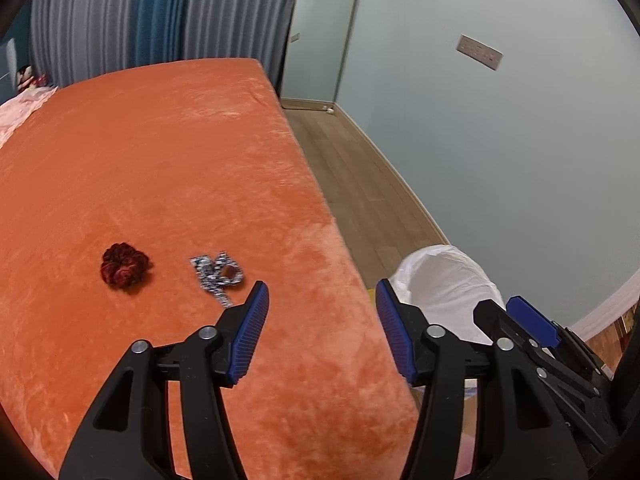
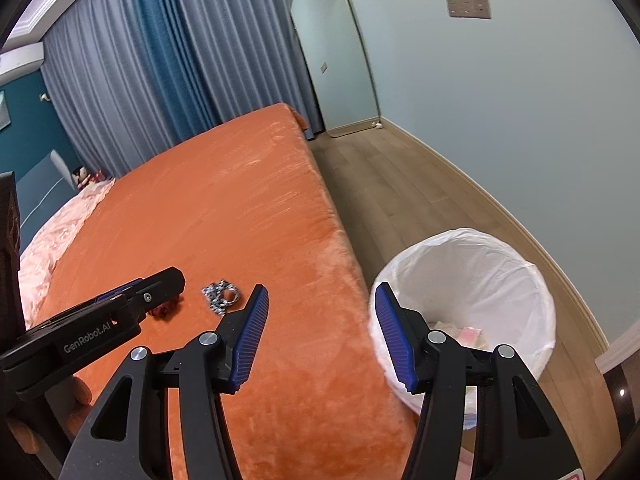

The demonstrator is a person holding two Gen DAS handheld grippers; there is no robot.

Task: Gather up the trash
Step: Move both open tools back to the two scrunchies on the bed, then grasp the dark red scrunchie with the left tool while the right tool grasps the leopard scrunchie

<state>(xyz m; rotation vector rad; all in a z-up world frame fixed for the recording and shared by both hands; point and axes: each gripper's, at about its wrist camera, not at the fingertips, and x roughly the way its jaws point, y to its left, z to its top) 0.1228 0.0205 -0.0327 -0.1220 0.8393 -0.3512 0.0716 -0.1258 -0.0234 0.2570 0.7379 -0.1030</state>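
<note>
Lying lengthwise toward the empty, parted tongs [image 1: 322,294], patterned scrunchie [image 1: 218,276] rests.

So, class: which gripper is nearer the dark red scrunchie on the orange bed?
Left. The left gripper hangs just above the dark red scrunchie; the right gripper sits farther off, toward the lined bin.

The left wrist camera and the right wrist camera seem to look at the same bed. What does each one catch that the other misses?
Only the left wrist view shows the dark red scrunchie whole; in the right view the left gripper mostly hides it.

Only the right wrist view looks down into the white-lined bin, with paper scraps at its bottom, and shows the full mirror against the wall.

Both show the orange bed cover, the black-and-white patterned scrunchie, the curtains and the wooden floor. Both grippers are open and hold nothing.
</note>
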